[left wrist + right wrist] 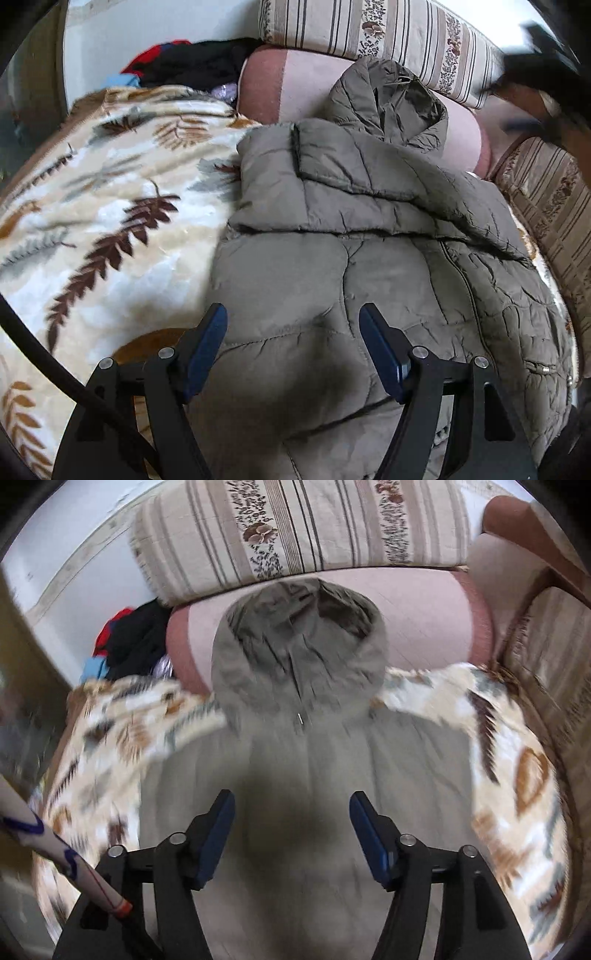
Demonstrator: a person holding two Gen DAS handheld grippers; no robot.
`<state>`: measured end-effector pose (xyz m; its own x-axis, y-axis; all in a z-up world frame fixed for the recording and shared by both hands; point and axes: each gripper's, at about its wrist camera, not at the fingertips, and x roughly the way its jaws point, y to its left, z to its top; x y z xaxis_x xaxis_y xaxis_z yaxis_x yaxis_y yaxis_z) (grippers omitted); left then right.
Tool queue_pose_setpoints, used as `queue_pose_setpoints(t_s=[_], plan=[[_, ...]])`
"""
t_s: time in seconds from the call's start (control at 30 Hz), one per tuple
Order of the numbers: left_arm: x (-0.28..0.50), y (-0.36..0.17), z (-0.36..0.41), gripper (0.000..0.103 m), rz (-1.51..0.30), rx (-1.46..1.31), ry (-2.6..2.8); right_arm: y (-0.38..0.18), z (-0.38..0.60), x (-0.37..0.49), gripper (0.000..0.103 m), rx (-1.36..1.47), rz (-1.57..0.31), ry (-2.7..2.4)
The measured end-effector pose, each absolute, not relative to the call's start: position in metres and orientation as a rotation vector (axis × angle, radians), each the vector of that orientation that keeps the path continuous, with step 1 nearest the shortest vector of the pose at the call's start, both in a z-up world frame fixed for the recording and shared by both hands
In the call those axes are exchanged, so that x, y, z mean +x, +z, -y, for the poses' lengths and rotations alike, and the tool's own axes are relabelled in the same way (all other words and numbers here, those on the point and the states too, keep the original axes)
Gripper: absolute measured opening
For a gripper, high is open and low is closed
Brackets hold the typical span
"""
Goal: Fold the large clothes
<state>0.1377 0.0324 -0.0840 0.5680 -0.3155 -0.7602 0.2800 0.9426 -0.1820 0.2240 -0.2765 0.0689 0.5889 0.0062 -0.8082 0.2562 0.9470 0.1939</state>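
An olive-green quilted hooded jacket lies on a leaf-patterned blanket. A sleeve is folded across its chest, and the hood points toward the back cushions. In the right wrist view the jacket lies front up with its zipper shut and the hood at the far end; this view is motion-blurred. My left gripper is open and empty, just above the jacket's lower left part. My right gripper is open and empty, above the jacket's middle.
A pink bolster and striped floral cushions line the back. A pile of red, black and blue clothes lies at the far left. Another striped cushion borders the right side. A white sleeve shows at the lower left.
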Motion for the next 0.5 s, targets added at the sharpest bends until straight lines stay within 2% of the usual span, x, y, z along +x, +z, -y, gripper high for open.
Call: queue_pose_setpoints(t_s=[0.1, 0.2, 0.33, 0.5], plan=[[0.147, -0.095, -0.038, 0.074, -0.942, -0.101, -0.398, 0.079, 0.278, 0.289, 0.077, 0.325, -0.909, -0.191], [0.151, -0.099, -0.038, 0.076, -0.962, -0.124, -0.426, 0.091, 0.282, 0.357, 0.089, 0.381, -0.841, -0.215], [0.152, -0.104, -0.035, 0.082, -0.977, -0.122, -0.451, 0.092, 0.292, 0.419, 0.09, 0.48, -0.791, -0.232], [0.153, -0.111, -0.03, 0.085, -0.986, -0.098, -0.458, 0.066, 0.304, 0.479, 0.09, 0.546, -0.795, -0.305]])
